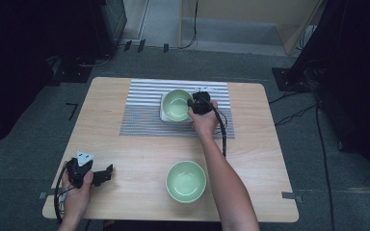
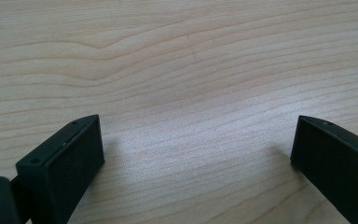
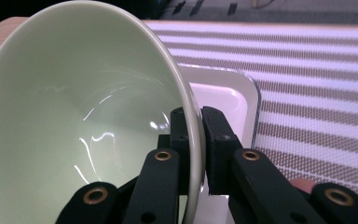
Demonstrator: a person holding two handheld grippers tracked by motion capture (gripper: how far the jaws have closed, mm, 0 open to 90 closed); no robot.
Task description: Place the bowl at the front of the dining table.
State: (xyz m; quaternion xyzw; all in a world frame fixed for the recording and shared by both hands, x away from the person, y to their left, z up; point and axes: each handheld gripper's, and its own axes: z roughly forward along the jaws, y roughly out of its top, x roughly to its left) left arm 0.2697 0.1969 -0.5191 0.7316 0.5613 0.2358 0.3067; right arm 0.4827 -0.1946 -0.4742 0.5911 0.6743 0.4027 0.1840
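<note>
Right gripper (image 3: 200,140): fingers clamped on the rim of the held green bowl (image 3: 74,126), one inside the wall, one outside. The bowl tilts over the white tray (image 3: 235,95) on the striped mat (image 3: 317,84). Recommendation: level the bowl, seat its base within the tray's raised edge, and release only once it rests flat. Left gripper (image 2: 193,154): fingers apart, idle on the counter (image 2: 177,56). A second green bowl (image 1: 186,181) waits near the counter's front edge.
</note>
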